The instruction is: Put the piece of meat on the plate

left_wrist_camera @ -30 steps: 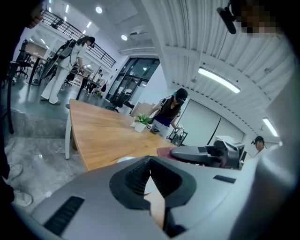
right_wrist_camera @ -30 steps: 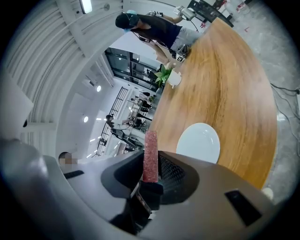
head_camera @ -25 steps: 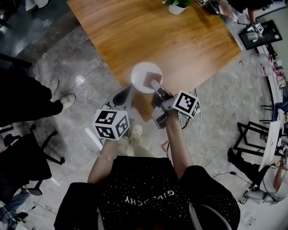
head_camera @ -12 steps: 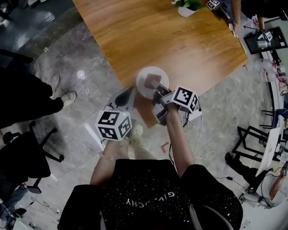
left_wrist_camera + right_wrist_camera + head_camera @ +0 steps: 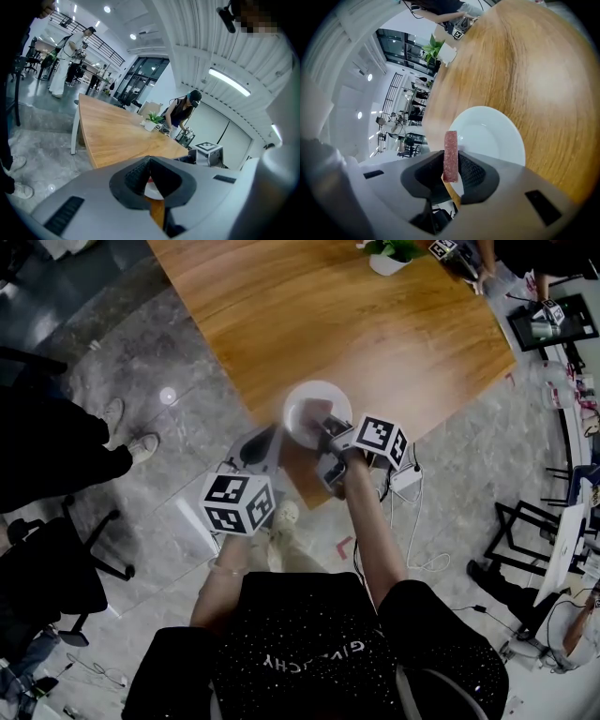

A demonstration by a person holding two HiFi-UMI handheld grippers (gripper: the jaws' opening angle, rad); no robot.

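A white plate (image 5: 306, 396) sits near the front corner of the wooden table (image 5: 356, 324). My right gripper (image 5: 321, 420) hangs over the plate's near side and is shut on the piece of meat (image 5: 450, 156), a flat red slab that stands on edge between the pads. In the right gripper view the plate (image 5: 492, 140) lies just beyond and under the meat. My left gripper (image 5: 265, 437) stays off the table's edge to the left of the plate. Its jaws (image 5: 150, 161) meet at the tips with nothing between them.
A potted plant (image 5: 392, 257) stands at the table's far end, where a person (image 5: 183, 112) works. Another person's legs (image 5: 56, 446) are on the floor at the left. Cables and a power strip (image 5: 408, 479) lie on the floor by the table corner.
My right gripper has sunk towards the plate with the meat in it and tipped further down. The left gripper has shifted slightly.
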